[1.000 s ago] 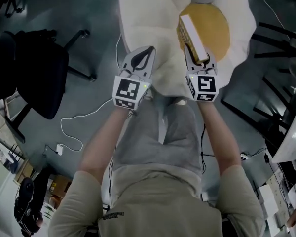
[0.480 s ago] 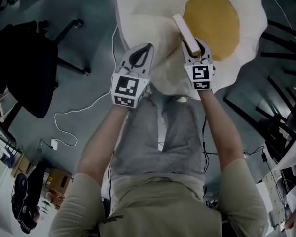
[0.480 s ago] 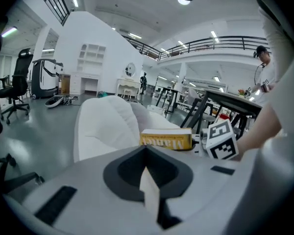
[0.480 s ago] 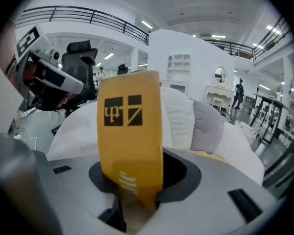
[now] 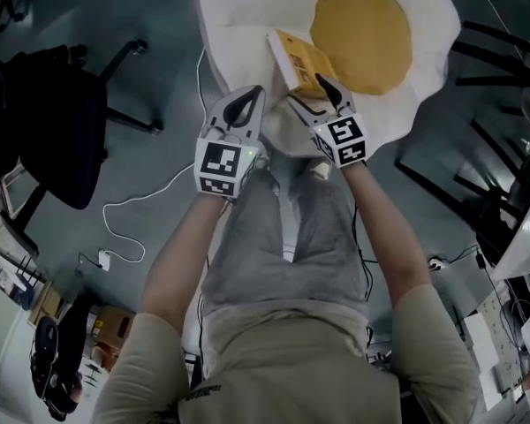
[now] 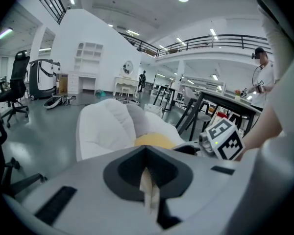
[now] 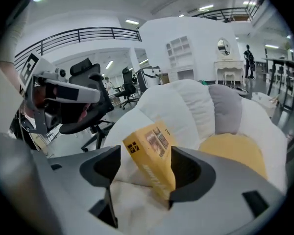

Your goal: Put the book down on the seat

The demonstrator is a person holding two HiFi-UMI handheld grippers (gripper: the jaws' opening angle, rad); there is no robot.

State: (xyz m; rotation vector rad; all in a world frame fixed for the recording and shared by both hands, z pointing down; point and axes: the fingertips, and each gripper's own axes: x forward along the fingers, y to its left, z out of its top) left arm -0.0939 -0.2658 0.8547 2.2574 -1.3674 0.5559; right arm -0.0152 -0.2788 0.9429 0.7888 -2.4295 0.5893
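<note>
- On the white seat [image 5: 238, 25], near its front edge, lies the yellow book [image 5: 302, 60]. It is tilted, with its lower edge down in the white padding and its cover facing up and to one side.
- Around the book stands the right gripper [image 5: 311, 95]. Its jaws have just been opening and now stand wide apart, with the book between them.
- In the right gripper view, the jaw on that view's left is clearly off the book. The book's lower corner sits just beside the other jaw, and I cannot tell whether they touch.
- Just beyond the book is the seat's round yellow cushion [image 5: 362, 34], with a grey pillow [image 7: 225, 106] behind it.
- Beside the right gripper, over the seat's front edge, is the left gripper [image 5: 247, 95]. Its jaws are closed together with nothing between them.
- Off to the left, a dark office chair [image 5: 53, 122] stands on the grey floor, well apart from the seat.
</note>
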